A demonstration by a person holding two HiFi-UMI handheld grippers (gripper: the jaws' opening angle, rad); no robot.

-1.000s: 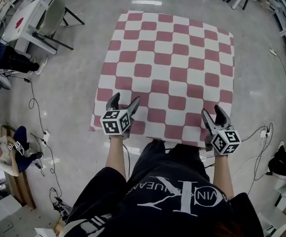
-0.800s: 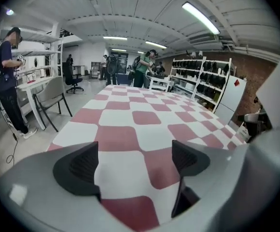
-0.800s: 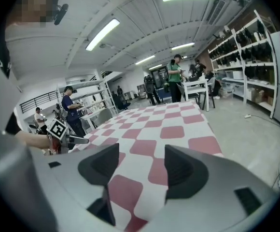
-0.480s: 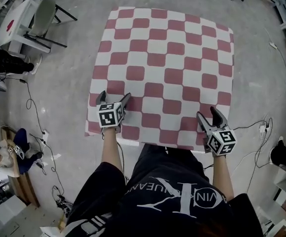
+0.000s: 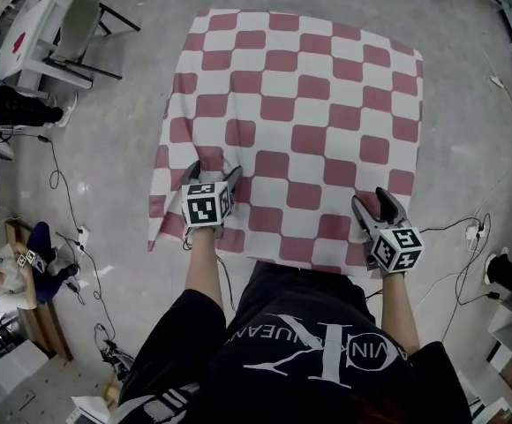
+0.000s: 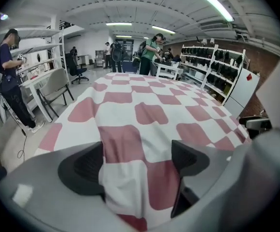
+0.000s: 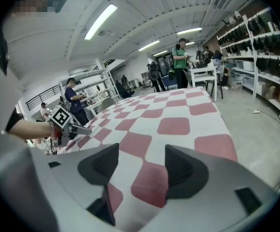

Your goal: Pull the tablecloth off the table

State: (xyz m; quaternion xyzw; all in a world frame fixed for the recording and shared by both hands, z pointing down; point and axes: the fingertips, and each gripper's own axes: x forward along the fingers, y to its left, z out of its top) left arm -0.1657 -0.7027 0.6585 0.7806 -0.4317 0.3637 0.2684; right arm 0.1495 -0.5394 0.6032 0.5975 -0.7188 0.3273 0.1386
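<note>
Red-and-white checked tablecloth (image 5: 302,104) lies spread over the table, stretching away from both grippers. At its near edge, the left gripper (image 5: 212,171) is wide, just closing a little, with a cloth fold between its jaws. The right gripper (image 5: 372,203) gapes over the same edge.

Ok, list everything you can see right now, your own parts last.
tablecloth: one, red-and-white checked, spread out, centre
chair: one, grey, far left
cables: several, black, floor on both sides
people: several, standing beyond the cloth
shelves: white, far right, holding dark items
left gripper: grey, jaws wide, just been closing slightly, cloth fold between them
right gripper: grey, jaws apart over the cloth's near edge
</note>
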